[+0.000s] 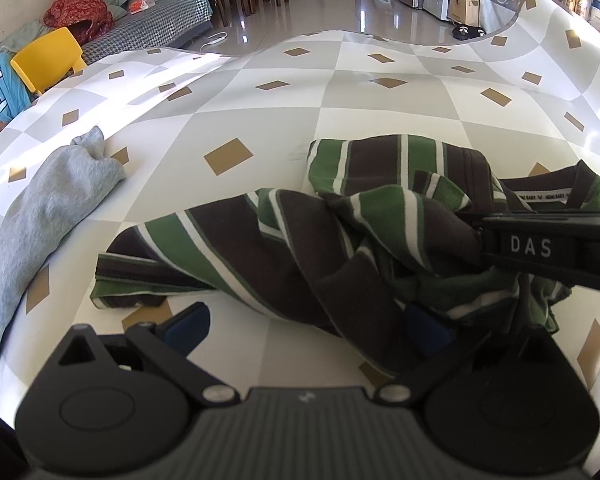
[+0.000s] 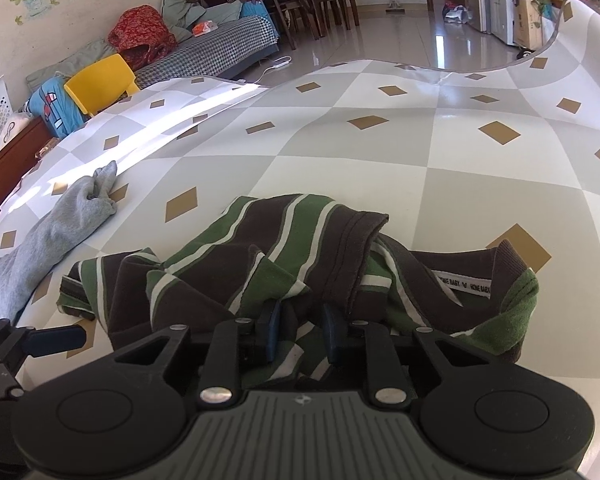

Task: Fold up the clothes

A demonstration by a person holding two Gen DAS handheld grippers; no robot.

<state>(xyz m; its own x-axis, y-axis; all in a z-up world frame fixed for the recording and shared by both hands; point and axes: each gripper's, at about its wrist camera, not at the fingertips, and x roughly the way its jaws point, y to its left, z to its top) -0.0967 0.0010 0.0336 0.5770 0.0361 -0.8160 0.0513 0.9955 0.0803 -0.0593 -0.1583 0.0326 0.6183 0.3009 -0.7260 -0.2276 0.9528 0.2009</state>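
Note:
A crumpled shirt with green, brown and white stripes (image 1: 260, 240) (image 2: 260, 248) lies on the checkered table cover (image 1: 340, 92). Its collar and label (image 2: 464, 284) face up at the right. My right gripper (image 2: 302, 332) is shut on a bunch of the shirt's fabric near its middle. In the left wrist view that gripper (image 1: 476, 240) comes in from the right, pinching the cloth and lifting it a little. My left gripper (image 1: 308, 326) stands open, low at the shirt's near edge, and a fold hangs over its right fingertip (image 1: 428, 328). Its left fingertip (image 2: 56, 338) shows beside the shirt.
A grey garment (image 1: 48, 208) (image 2: 60, 220) lies stretched along the table's left side. The cover's far edge curls up at the back right. Beyond the table are a yellow chair (image 1: 48, 60), a sofa with piled textiles (image 2: 204, 52) and a shiny tiled floor.

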